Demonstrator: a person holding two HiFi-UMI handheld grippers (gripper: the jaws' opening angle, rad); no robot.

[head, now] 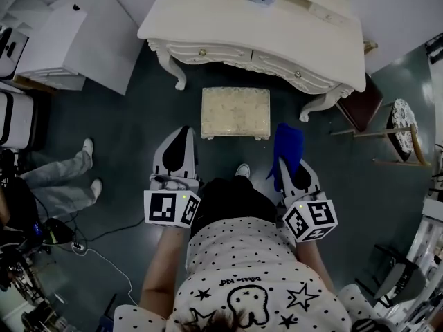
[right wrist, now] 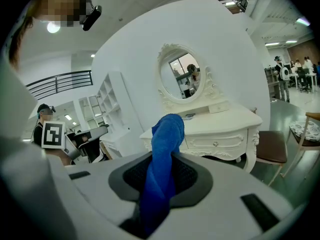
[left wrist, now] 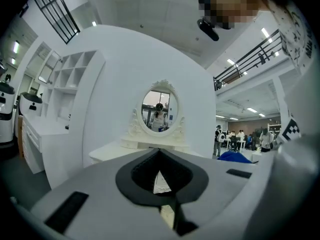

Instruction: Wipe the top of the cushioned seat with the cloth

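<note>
Dark grey-green floor (head: 131, 116), head view. White dressing table (head: 277, 30) sits at 12 o'clock. The cushioned seat (head: 235, 113), a pale cream rectangle on short legs, stands just in front of it, partly under its front edge.

Left gripper (head: 181, 135): low at 7 o'clock from the seat, apart from it, pointing toward 12. In the left gripper view the jaws meet at the tips with nothing clamped. Only a small triangular gap shows behind the tips, between the dark pads.

Right gripper (head: 294, 166): at 4 o'clock from the seat. Jaws are clamped on the blue cloth (head: 288, 144). The cloth sticks out past the tips as a bunched roll toward 12, its far end just right of the seat's near right corner. Whether it touches the seat: cannot tell. In the right gripper view the cloth (right wrist: 169, 134) runs up through the pads and stands above them.

Oval mirror (right wrist: 182, 79) in a carved white frame rises at the back of the dressing table.

A second person's legs (head: 62, 178) are at 9 o'clock. Brown chair (head: 360, 106) is at 2 o'clock beside the table's right leg, with a patterned-seat chair (head: 401, 126) further right.
</note>
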